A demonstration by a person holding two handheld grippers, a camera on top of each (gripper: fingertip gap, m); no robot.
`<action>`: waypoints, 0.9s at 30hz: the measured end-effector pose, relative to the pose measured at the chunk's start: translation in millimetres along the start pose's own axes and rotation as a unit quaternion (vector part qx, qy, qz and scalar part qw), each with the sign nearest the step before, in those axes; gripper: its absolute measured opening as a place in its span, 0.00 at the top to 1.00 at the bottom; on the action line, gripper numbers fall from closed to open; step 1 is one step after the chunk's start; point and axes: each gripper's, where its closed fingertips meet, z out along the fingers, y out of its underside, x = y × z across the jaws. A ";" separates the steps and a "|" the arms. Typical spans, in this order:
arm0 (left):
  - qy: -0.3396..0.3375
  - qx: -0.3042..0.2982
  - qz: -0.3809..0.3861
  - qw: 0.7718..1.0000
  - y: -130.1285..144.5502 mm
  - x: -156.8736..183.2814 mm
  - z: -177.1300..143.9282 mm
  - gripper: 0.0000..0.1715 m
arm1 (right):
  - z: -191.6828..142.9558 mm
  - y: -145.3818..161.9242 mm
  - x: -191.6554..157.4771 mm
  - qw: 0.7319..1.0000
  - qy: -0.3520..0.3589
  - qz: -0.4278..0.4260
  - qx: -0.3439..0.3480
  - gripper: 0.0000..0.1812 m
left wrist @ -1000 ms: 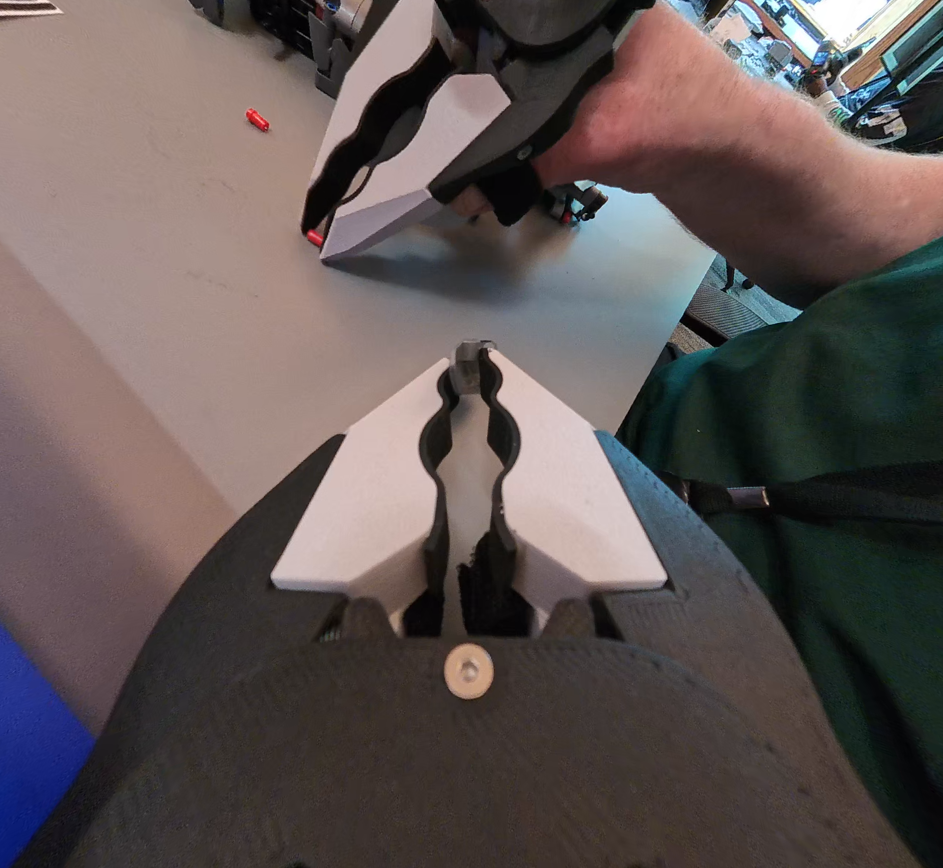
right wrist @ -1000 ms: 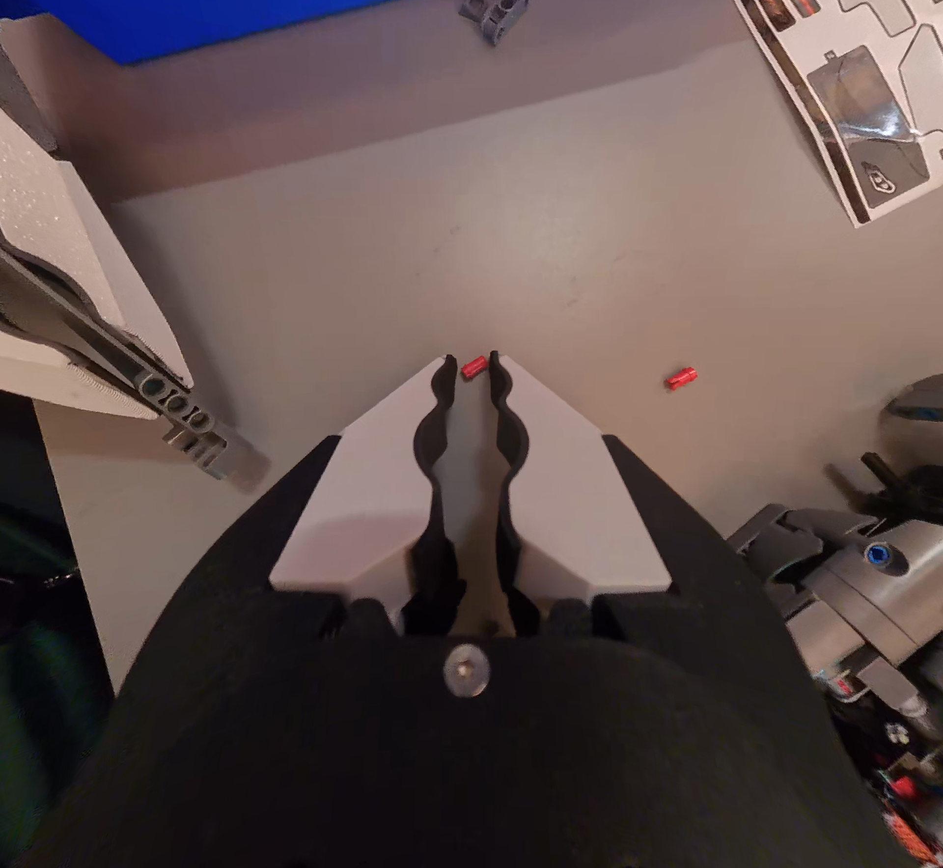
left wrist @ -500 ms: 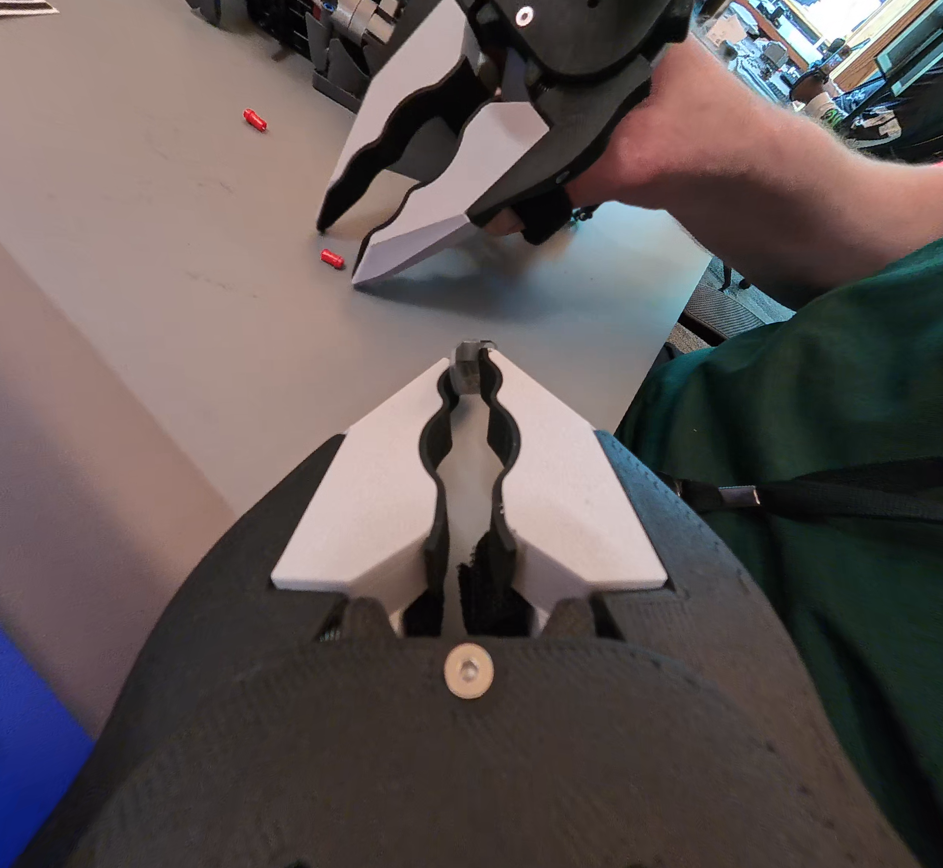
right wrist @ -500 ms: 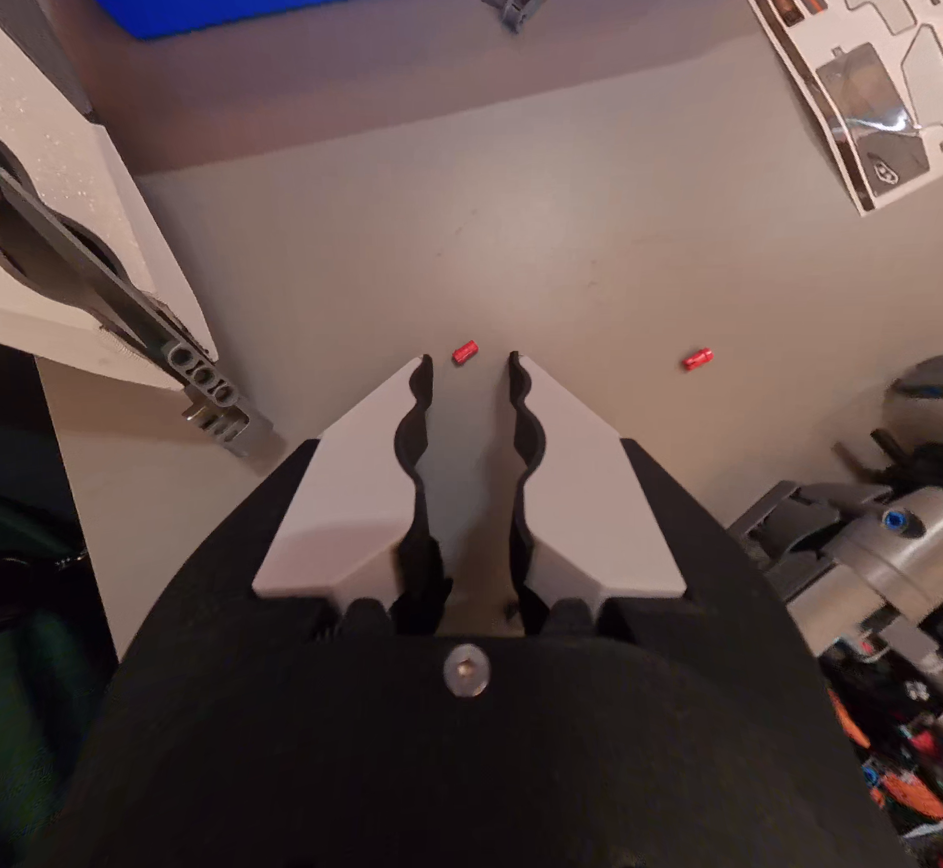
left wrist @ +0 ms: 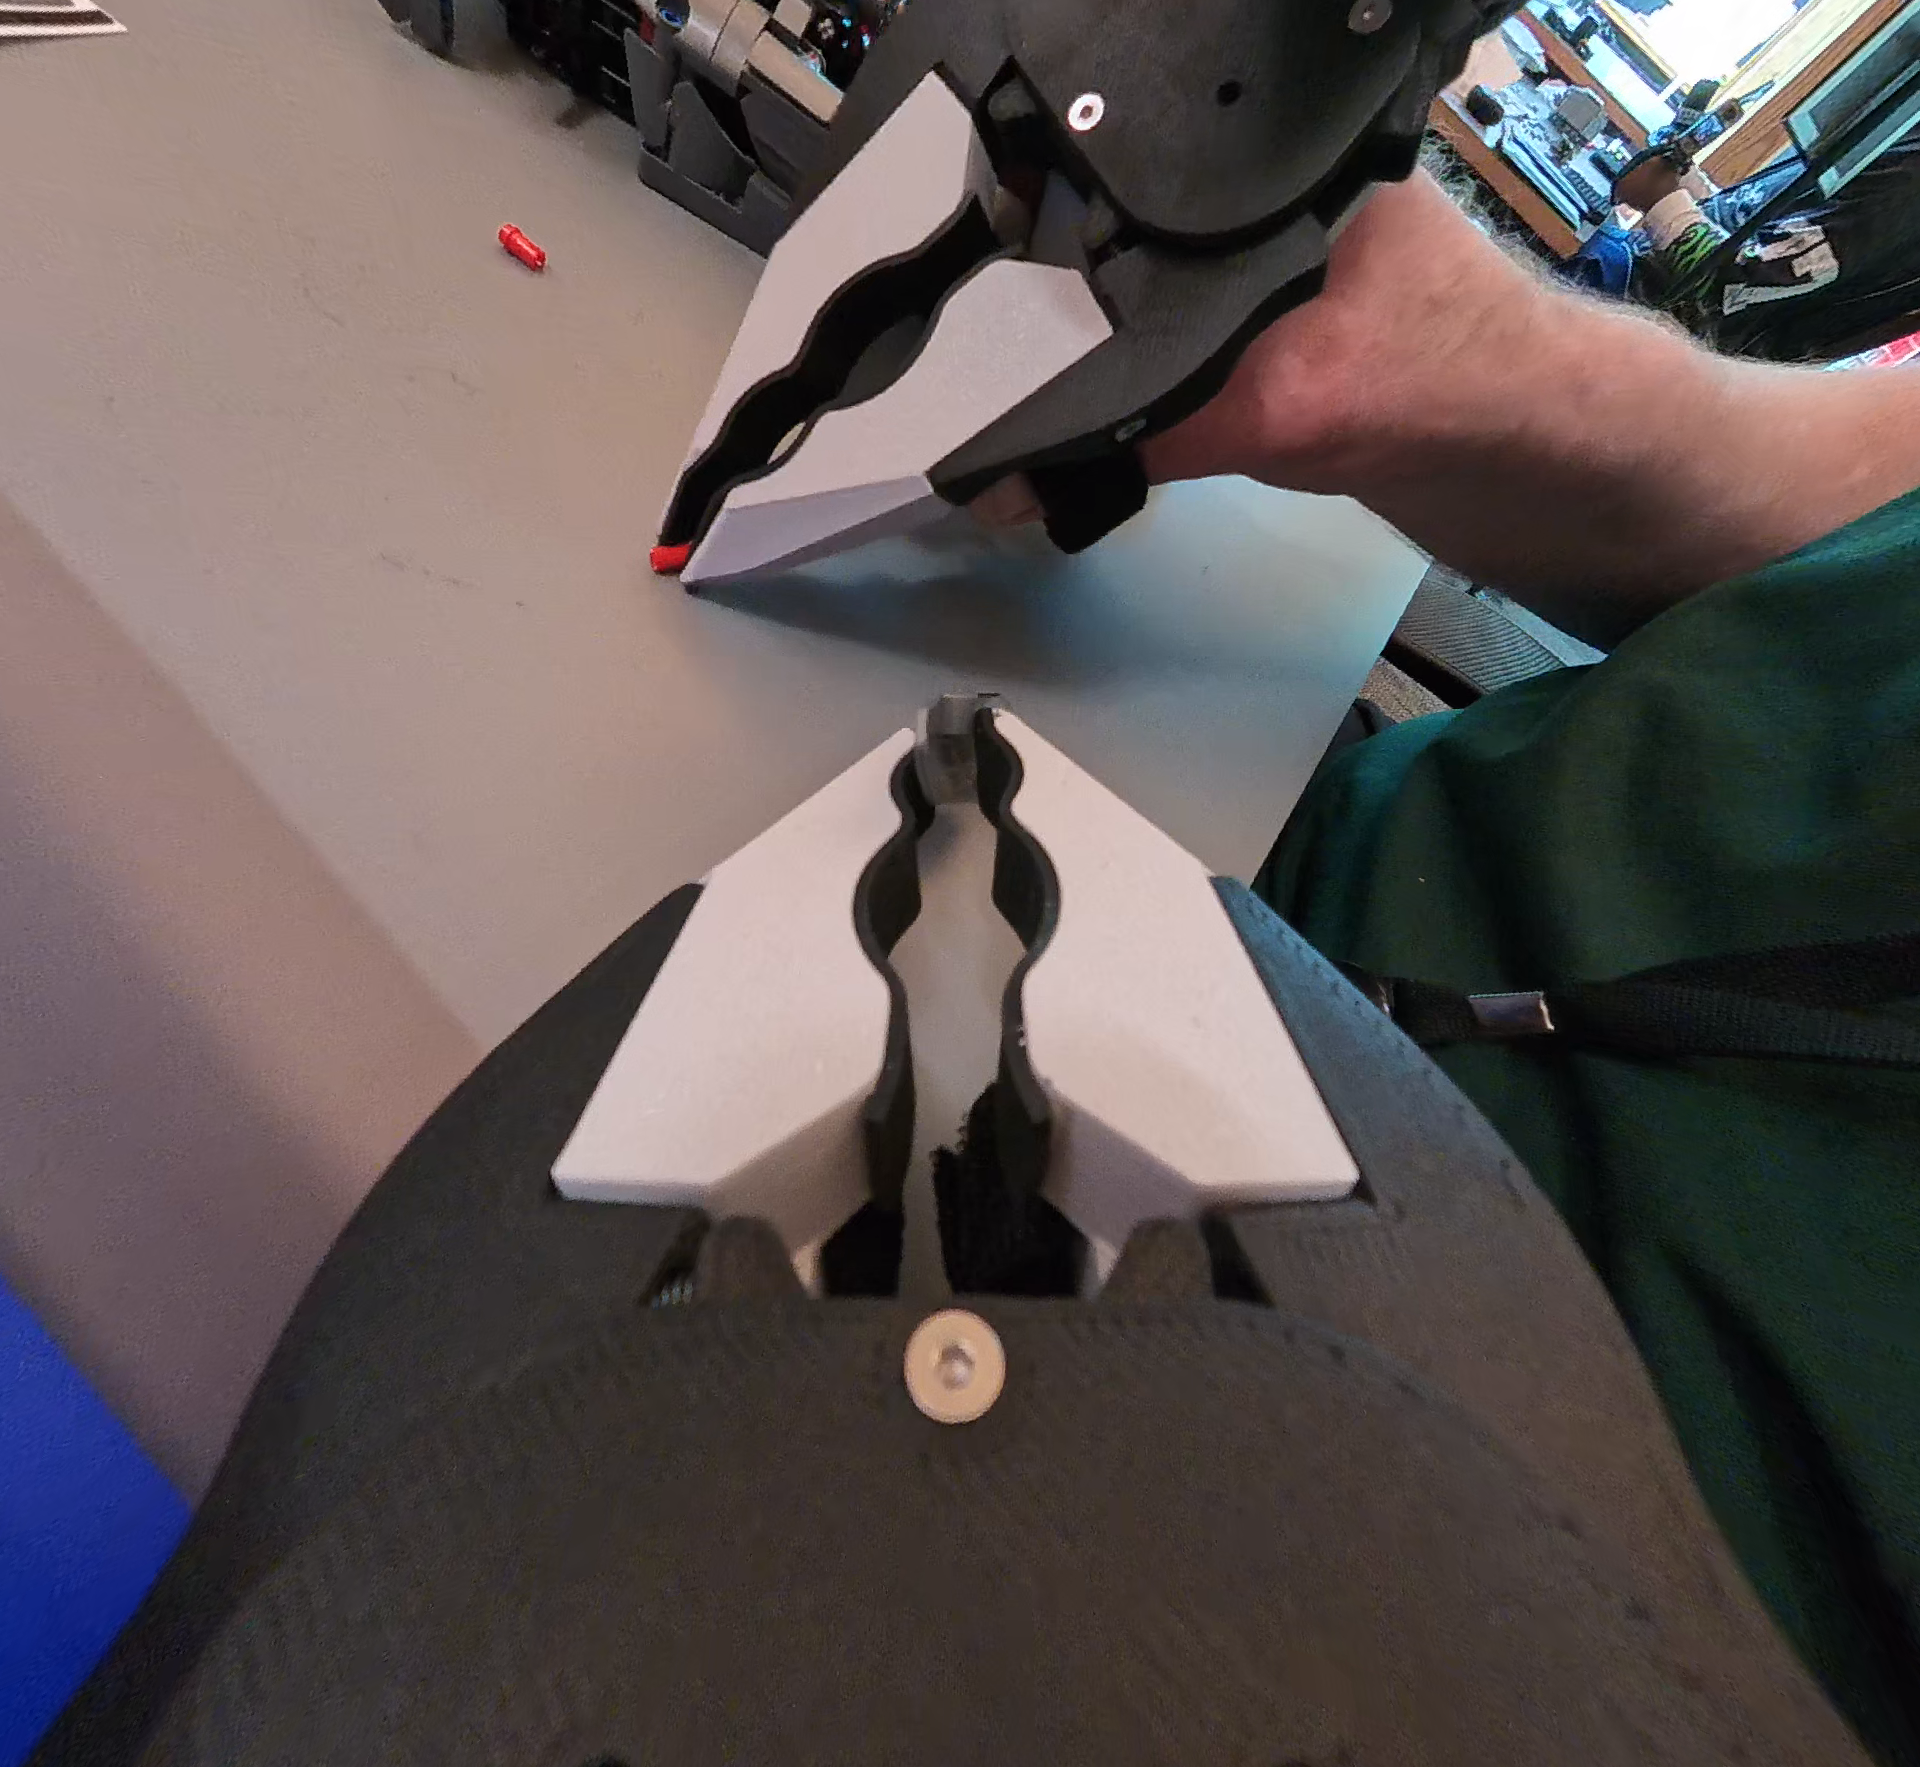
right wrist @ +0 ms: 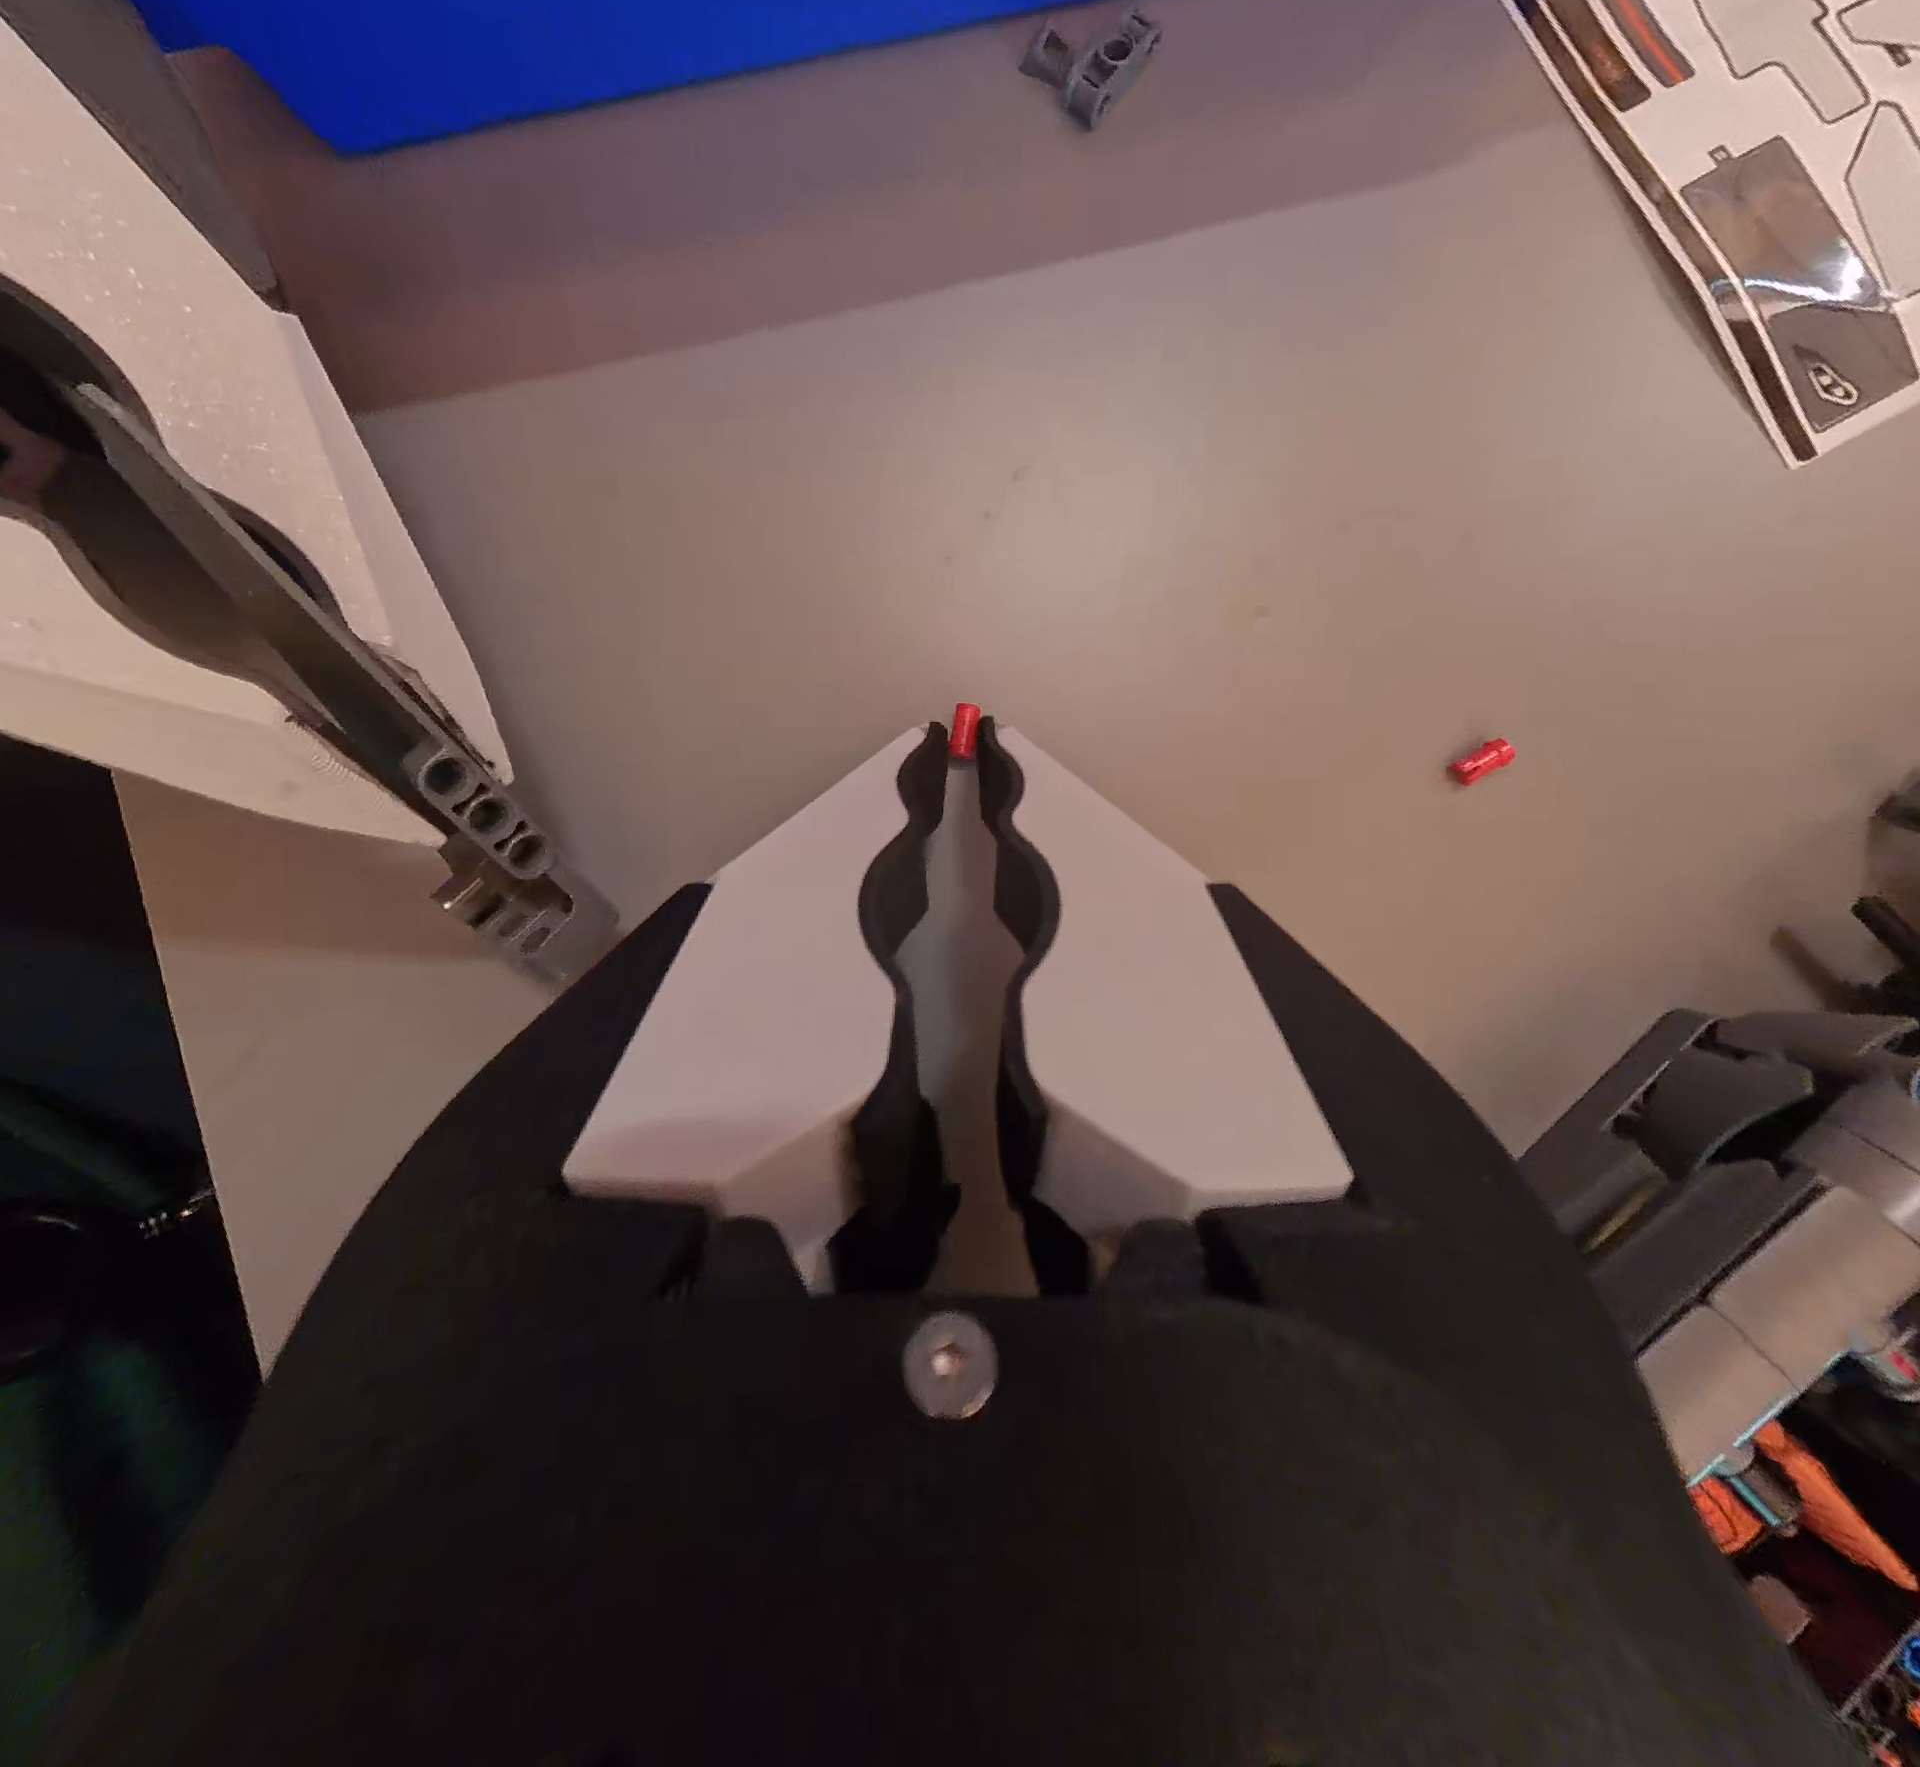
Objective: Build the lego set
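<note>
Your right gripper (right wrist: 964, 738) pinches a red pin (right wrist: 963, 730) at its tips, down on the grey table (right wrist: 1195, 574).

The pin pokes out just past the clenched jaws; a second red pin (right wrist: 1481, 762) lies loose well to the right. Your left gripper (left wrist: 954, 738) is clamped on a grey beam (right wrist: 488, 824), held above the table near its edge, beside the right one.

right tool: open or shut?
Shut on the red pin: right tool tips pinch it at the table.
</note>
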 end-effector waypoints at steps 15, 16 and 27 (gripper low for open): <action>0.005 -0.003 0.003 1.000 0.7 2.5 -1.1 0.97 | -9.7 -4.2 -11.4 0.997 -0.039 -0.056 0.027 0.98; 0.010 -0.006 0.001 1.000 1.5 3.2 -1.4 0.97 | -13.9 -5.6 -17.9 0.995 -0.054 -0.078 0.032 0.98; 0.051 -0.066 -0.029 0.996 9.3 13.1 6.1 0.97 | -45.8 4.8 -69.3 0.950 -0.092 -0.293 0.065 0.99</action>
